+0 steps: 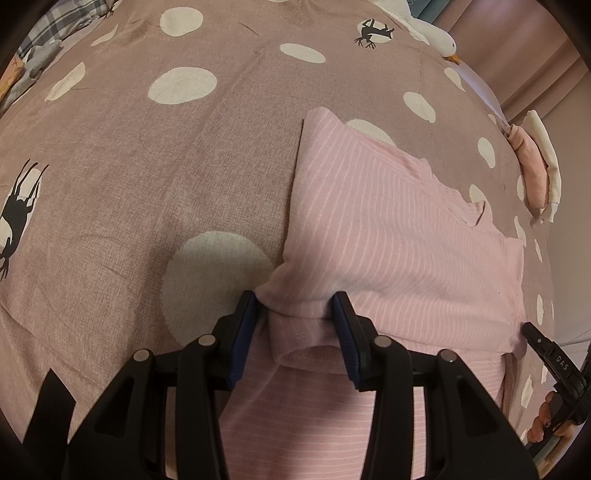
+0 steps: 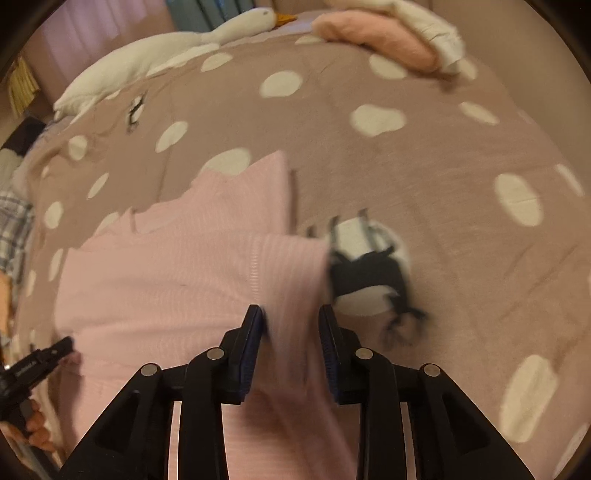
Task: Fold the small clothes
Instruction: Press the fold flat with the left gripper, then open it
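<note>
A pale pink garment with thin white stripes lies partly folded on a bed covered by a mauve bedspread printed with cream spots and black deer shapes. In the left wrist view the left tongs sit at the near left corner of the garment, their blue-padded fingers set apart with a bunched fold of the pink cloth between them; whether the pads press on it I cannot tell. In the right wrist view, which is blurred, the right tongs stand at the near right edge of the garment, apart, with cloth between them and a visible gap at the right pad. Far across the bed lie a white plush goose and a rolled peach and cream bundle of clothes.
</note>
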The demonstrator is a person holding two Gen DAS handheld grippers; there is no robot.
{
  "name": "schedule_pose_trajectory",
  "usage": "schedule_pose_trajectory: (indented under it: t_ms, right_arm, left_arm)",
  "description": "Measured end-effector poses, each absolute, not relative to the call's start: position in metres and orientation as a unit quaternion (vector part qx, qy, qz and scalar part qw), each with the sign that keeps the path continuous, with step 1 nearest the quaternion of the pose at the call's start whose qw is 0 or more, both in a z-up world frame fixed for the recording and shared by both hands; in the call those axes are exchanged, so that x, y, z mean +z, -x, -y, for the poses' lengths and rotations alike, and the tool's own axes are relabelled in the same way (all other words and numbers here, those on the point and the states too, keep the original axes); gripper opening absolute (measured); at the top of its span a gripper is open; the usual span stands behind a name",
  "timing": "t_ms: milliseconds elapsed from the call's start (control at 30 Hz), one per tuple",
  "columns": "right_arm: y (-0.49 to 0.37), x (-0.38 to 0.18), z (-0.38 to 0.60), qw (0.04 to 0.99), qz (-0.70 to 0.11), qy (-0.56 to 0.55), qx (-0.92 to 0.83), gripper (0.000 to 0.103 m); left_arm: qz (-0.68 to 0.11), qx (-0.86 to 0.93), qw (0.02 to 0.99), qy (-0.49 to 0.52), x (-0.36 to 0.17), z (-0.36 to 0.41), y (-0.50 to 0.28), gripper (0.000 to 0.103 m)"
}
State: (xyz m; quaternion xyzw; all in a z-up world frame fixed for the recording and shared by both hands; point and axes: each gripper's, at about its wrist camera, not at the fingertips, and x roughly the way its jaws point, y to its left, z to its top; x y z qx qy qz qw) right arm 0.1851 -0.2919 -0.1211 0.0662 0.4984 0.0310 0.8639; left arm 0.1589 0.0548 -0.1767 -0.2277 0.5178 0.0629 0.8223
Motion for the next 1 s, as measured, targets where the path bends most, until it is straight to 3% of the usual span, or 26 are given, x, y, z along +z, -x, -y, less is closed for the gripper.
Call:
schedule_pose_trajectory:
  t_ms: [233, 1000]
  right_arm:
    - [-0.178, -0.123, 0.305, 0.853, -0.505, -0.117, 0.064, 0.029]
    - [-0.174, -0.147, 0.29, 0.851, -0.516, -0.084, 0.053, 0.028]
  left_arm:
    - [-0.517, 0.063, 0.822, 0.229, -0.177, -0.054, -0.159, 0.044]
    - [-0.513, 0.06, 0.826, 0.226, -0.176, -0.053, -0.157, 0.044]
